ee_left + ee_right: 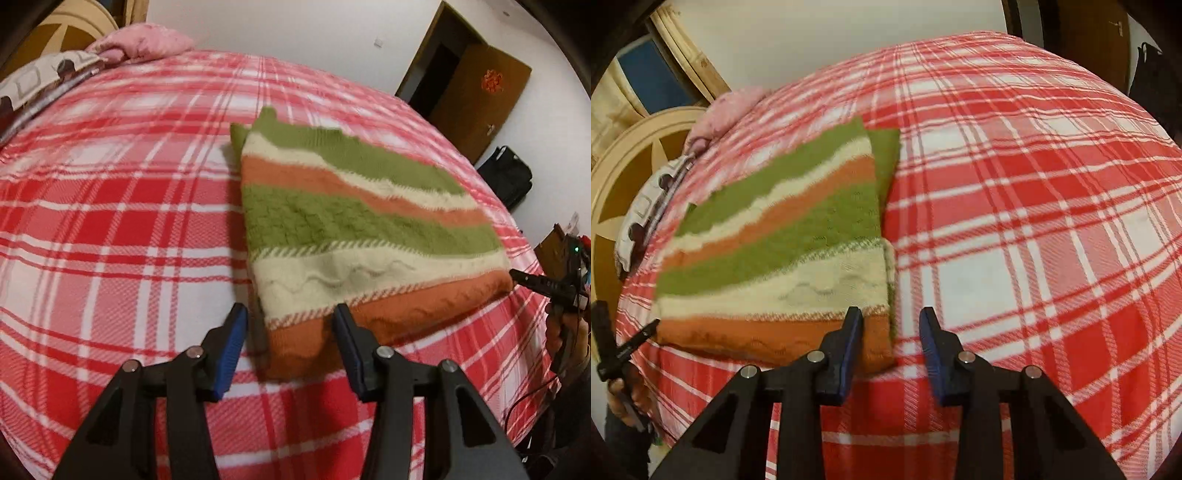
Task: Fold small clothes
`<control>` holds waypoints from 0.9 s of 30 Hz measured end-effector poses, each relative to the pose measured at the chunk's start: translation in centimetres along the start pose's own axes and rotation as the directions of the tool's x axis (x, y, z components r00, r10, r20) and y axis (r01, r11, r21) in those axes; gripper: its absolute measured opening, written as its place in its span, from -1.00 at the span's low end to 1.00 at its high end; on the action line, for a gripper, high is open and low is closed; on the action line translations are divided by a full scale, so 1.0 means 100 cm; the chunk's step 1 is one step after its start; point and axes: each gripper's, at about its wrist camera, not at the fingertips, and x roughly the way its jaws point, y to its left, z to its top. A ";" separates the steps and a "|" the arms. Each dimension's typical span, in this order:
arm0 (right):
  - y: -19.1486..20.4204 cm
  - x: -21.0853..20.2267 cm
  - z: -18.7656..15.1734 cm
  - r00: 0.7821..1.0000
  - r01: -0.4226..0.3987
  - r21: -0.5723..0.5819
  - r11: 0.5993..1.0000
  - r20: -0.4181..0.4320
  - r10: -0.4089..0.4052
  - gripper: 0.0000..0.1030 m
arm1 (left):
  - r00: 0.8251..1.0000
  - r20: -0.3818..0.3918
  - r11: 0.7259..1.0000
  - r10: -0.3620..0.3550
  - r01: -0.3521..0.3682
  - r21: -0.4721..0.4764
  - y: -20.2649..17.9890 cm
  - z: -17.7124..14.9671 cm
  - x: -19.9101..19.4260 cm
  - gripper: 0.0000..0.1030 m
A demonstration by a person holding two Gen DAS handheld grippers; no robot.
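Note:
A folded knit sweater (343,229) with green, cream and orange stripes lies flat on the red plaid bed cover (110,221). It also shows in the right wrist view (798,251). My left gripper (290,314) is open, its fingers either side of the sweater's near left orange corner. My right gripper (891,317) is open at the sweater's near right corner; its left finger (849,343) is over the orange hem. The right gripper also shows in the left wrist view (539,284) by the sweater's right edge. The left gripper shows in the right wrist view (628,343) at the far left.
A pink pillow (144,42) and a patterned cloth (40,77) lie at the bed's head, by a wooden headboard (631,162). A brown door (480,92) and a black bag (508,177) stand beyond the bed. The bed cover (1034,221) stretches right of the sweater.

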 end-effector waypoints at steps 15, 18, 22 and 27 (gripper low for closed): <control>0.140 0.005 -0.002 0.990 0.055 -0.270 0.961 0.140 -0.017 0.20 | 0.992 0.075 0.989 0.103 -0.110 0.095 -0.069 0.015 0.024 0.65; 0.139 0.026 -0.018 0.993 0.082 -0.266 0.961 0.105 -0.056 0.20 | 0.987 0.032 0.980 0.159 -0.162 0.117 -0.067 0.000 0.044 0.71; 0.127 0.040 -0.039 0.990 0.094 -0.297 0.950 0.130 -0.057 0.21 | 0.976 0.078 0.959 0.206 -0.217 0.181 -0.073 -0.011 0.045 0.83; 0.127 0.038 -0.047 0.984 0.117 -0.312 0.943 0.167 -0.067 0.21 | 0.972 0.076 0.955 0.223 -0.234 0.185 -0.074 -0.010 0.049 0.89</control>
